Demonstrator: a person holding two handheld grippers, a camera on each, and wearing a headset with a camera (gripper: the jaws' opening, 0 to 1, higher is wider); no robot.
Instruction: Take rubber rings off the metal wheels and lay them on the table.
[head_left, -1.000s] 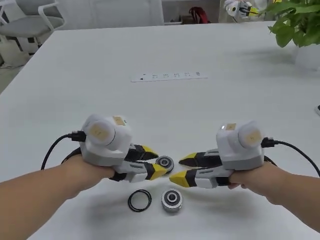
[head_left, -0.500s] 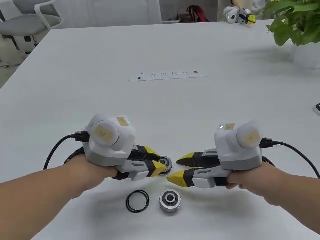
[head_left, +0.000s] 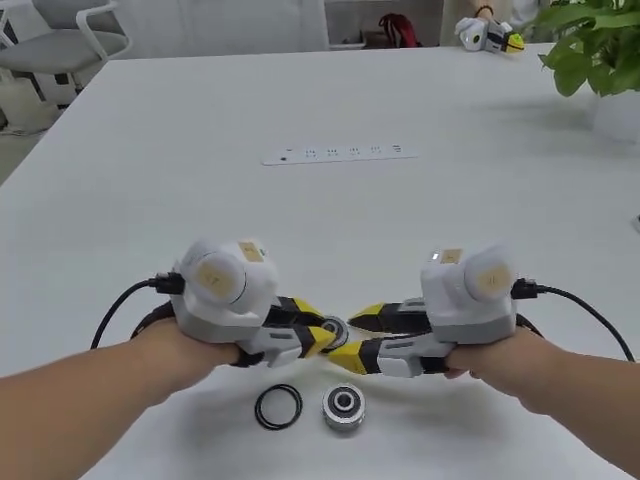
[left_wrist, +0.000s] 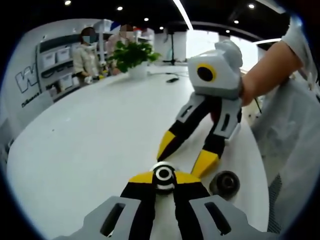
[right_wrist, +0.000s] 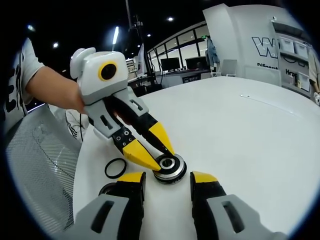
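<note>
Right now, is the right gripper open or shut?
Open. The right gripper has its jaws apart, facing the wheel the left gripper holds.

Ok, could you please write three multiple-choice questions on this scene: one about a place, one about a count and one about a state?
1. Where does the loose black ring lie?
A. flat on the table, beside the free wheel
B. around a wheel
C. between two jaws

2. How many metal wheels show in the head view?
A. one
B. two
C. four

3. In what state is the left gripper?
A. open, holding nothing
B. shut on the held wheel
C. shut on a ring

Answers:
1 A: the ring lies bare on the white top, next to the free wheel.
2 B: one wheel sits in the jaws and one on the table.
3 B: its yellow tips clamp the wheel, while the right gripper stands open before it.
</note>
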